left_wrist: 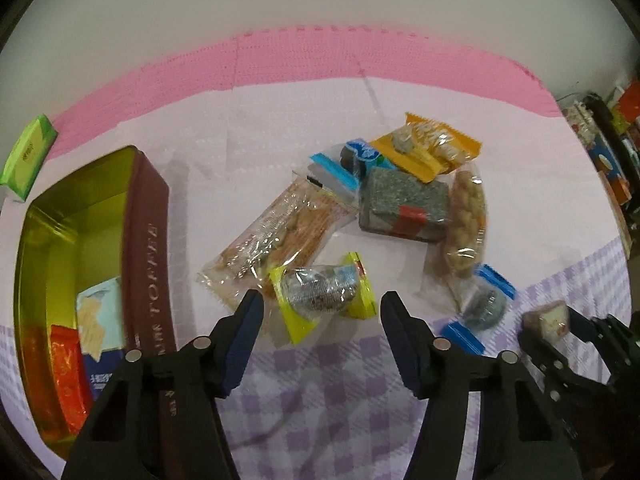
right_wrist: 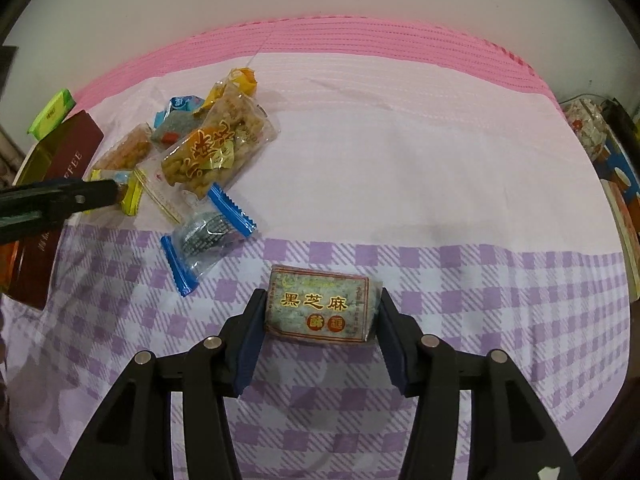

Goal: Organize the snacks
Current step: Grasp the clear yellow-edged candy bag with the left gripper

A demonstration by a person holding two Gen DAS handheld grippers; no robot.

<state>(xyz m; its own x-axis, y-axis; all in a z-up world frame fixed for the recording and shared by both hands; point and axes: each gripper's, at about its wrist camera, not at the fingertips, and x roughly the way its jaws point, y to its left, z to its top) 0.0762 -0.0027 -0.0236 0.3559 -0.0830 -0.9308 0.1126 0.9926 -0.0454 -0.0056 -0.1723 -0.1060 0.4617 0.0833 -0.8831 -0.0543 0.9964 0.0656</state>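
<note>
A: We hold the right gripper [right_wrist: 320, 316] over the purple checked cloth [right_wrist: 440, 280], its blue pads pressed on both ends of a sesame bar [right_wrist: 320, 308] with gold characters on the wrapper.

B: So it pinches that bar. Can we see the same from the other side?

A: Yes, in the left wrist view the right gripper [left_wrist: 548, 320] shows at the right edge with the bar [left_wrist: 549, 317] between its fingers.

B: And our left gripper [left_wrist: 322, 304]?

A: Its jaws stand spread and touch nothing, and between them, just ahead, lies a yellow-ended packet [left_wrist: 322, 296] with a silvery snack inside. We see no pad on it.

B: Where are the rest of the snacks?

A: In a loose heap beyond it: a long clear pack of biscuits [left_wrist: 276, 236], a grey sesame block [left_wrist: 404, 206], an orange packet [left_wrist: 432, 146], a pack of peanuts [left_wrist: 466, 216] and a blue-ended packet [left_wrist: 480, 304].

B: And the tin?

A: The brown tin [left_wrist: 148, 240] with a gold inside sits to the left, with an orange packet and a pale blue packet [left_wrist: 100, 320] in its near end. A green pack [left_wrist: 28, 152] lies behind it
</note>
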